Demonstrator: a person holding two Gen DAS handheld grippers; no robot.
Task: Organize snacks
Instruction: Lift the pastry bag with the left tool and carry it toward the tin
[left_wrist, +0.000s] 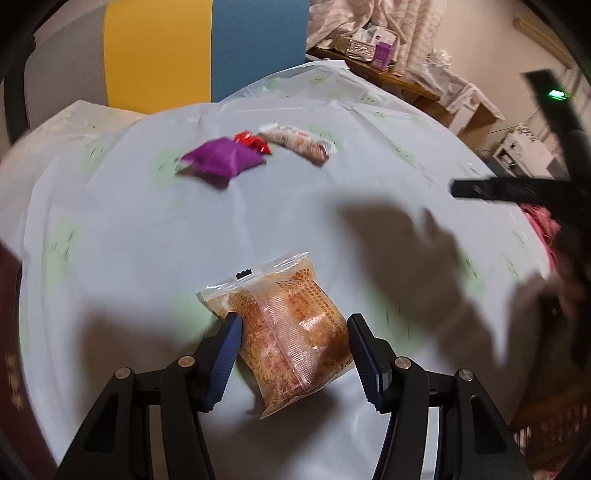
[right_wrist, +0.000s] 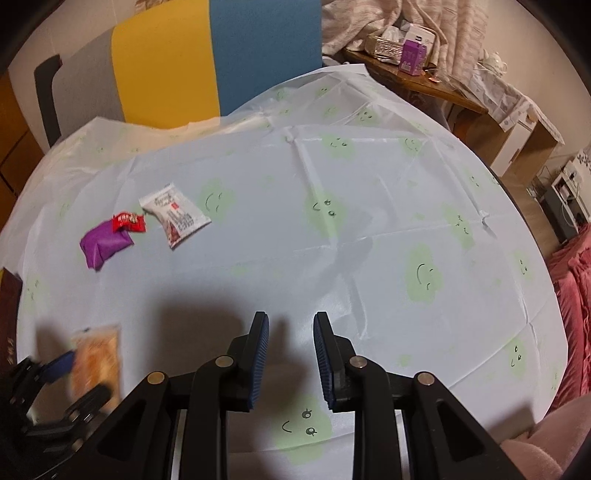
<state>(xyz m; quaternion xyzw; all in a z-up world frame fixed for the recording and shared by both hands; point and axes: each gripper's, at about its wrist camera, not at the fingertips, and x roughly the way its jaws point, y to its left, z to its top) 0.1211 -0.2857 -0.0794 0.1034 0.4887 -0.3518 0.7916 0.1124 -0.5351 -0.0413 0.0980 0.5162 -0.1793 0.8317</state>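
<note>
An orange snack packet in clear wrap sits between the blue pads of my left gripper, which is shut on it just above the table. The right wrist view shows the same packet and left gripper blurred at lower left. Further off lie a purple packet, a small red packet and a white-and-red packet, close together; the right wrist view has them at the left as purple, red and white. My right gripper hovers over bare cloth, narrowly open, nothing between its pads.
A pale blue cover with green smiley faces drapes the round table. A dark red box sits at the left edge. Pink fabric lies off the right side. A wooden side table with clutter stands behind, beside yellow and blue panels.
</note>
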